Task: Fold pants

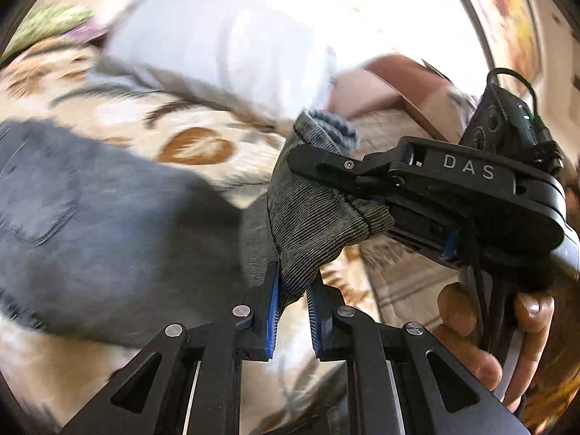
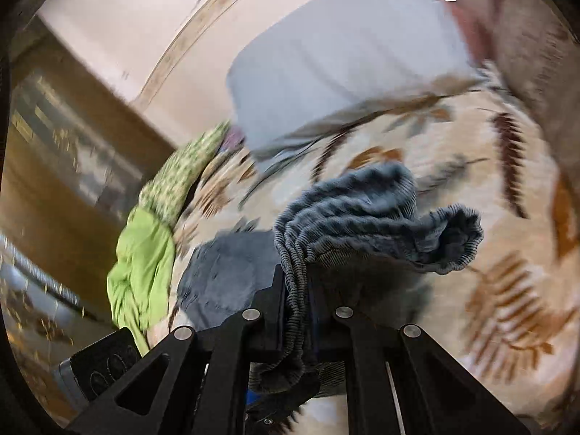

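Grey ribbed pants hang between both grippers above a leaf-patterned bedspread. My left gripper is shut on a fold of the pants near their edge, blue pads pressing the cloth. My right gripper shows at the right in the left wrist view, held by a hand, and is shut on the same pants. In the right wrist view my right gripper clamps the bunched elastic waistband. The rest of the pants drapes down to the left, blurred.
A pale blue pillow lies at the head of the bed. A green garment and a green floral cloth lie at the bed's edge. A wooden wall panel stands beyond. The bedspread extends to the right.
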`<action>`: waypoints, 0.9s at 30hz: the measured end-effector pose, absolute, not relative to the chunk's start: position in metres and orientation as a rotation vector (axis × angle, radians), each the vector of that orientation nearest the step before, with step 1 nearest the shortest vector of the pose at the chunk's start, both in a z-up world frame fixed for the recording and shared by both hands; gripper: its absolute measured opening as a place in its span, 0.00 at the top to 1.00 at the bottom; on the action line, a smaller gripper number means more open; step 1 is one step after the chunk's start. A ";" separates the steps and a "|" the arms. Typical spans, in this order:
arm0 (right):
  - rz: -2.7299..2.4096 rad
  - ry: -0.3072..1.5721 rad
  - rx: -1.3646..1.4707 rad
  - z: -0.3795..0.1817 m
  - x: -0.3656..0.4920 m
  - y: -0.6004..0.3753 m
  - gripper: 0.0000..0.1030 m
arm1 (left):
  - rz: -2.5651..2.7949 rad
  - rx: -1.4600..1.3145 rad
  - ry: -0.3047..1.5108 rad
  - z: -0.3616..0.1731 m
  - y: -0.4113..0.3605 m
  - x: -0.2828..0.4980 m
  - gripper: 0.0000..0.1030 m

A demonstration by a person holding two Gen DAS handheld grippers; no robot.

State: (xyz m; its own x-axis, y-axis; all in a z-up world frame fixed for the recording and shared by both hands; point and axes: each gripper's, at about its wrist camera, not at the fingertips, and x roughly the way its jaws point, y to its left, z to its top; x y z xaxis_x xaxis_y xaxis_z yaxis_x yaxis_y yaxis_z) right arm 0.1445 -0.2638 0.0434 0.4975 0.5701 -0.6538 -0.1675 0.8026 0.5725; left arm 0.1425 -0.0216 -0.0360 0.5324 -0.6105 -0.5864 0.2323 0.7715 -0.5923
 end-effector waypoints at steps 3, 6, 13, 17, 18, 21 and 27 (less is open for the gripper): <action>0.510 0.994 0.408 0.035 0.154 -0.216 0.91 | -0.456 -0.521 0.912 -0.047 0.015 0.140 0.88; 0.533 1.041 0.373 0.016 0.164 -0.182 0.91 | -0.413 -0.562 0.969 -0.062 0.038 0.149 0.89; 0.559 1.164 0.381 -0.048 0.175 -0.140 0.87 | -0.293 -0.579 1.139 -0.116 0.052 0.164 0.89; 0.587 1.201 0.516 -0.078 0.179 -0.149 0.73 | -0.287 -0.601 1.220 -0.130 0.054 0.169 0.85; 0.602 1.186 0.577 -0.077 0.179 -0.157 0.61 | -0.294 -0.614 1.214 -0.127 0.058 0.168 0.81; 0.587 1.089 0.649 -0.052 0.169 -0.187 0.31 | -0.292 -0.630 1.166 -0.112 0.071 0.162 0.62; 0.433 0.989 0.551 -0.028 0.137 -0.240 0.31 | -0.256 -0.611 1.116 -0.084 0.095 0.161 0.50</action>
